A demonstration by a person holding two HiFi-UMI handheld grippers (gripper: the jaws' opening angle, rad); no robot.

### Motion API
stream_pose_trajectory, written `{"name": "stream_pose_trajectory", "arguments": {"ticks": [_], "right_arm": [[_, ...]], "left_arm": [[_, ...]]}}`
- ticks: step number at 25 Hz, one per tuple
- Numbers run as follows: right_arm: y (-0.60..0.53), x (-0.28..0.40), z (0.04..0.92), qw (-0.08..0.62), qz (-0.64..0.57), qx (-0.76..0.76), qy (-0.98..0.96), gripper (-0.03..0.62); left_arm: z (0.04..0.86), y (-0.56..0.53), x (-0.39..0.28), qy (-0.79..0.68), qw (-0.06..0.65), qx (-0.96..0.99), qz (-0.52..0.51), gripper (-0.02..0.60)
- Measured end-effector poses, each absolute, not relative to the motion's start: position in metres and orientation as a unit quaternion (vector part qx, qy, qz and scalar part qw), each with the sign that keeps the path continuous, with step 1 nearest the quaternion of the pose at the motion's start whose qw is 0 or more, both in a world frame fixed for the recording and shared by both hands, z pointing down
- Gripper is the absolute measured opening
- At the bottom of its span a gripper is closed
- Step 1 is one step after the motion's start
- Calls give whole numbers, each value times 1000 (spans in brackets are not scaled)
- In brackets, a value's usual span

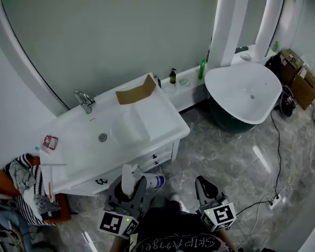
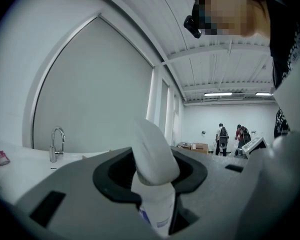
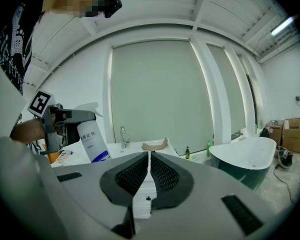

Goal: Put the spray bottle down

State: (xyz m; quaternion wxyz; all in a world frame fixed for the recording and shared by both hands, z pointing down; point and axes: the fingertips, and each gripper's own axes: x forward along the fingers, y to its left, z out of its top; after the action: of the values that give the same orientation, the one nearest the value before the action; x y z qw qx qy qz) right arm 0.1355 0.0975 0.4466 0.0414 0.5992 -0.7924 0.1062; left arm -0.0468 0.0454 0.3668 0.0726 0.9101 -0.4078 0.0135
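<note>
Before the vanity (image 1: pixel 170 124), our left gripper (image 2: pixel 151 180) pinches the spray bottle (image 2: pixel 155 156) (presumably to stand it there); our right gripper's (image 3: pixel 149 171) jaws meet, empty.

Desk (image 1: pixel 163 121): white, set against the wall, a basin sunk into it.
Faucet (image 1: pixel 85 101): mounted at the desk's back edge.
Cardboard piece (image 1: pixel 136 92): laid bent on the desk's far right corner.
Pink packet (image 1: pixel 50 142): laid near the desk's left end.
Bathtub (image 1: pixel 236 91): white, stood right of the desk.
Green bottle (image 1: pixel 202 69): stood on the ledge beside the bathtub.
Cardboard boxes (image 1: pixel 304 85): set on the floor beyond the bathtub.
</note>
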Motion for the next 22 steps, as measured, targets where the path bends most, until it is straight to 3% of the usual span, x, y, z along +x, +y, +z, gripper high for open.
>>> {"name": "stream_pose_trajectory", "arguments": {"ticks": [22], "right_arm": [[-33, 189, 461, 51, 139, 603, -784, 28]], "left_arm": [[372, -92, -1, -418, 86, 904, 7, 156]]}}
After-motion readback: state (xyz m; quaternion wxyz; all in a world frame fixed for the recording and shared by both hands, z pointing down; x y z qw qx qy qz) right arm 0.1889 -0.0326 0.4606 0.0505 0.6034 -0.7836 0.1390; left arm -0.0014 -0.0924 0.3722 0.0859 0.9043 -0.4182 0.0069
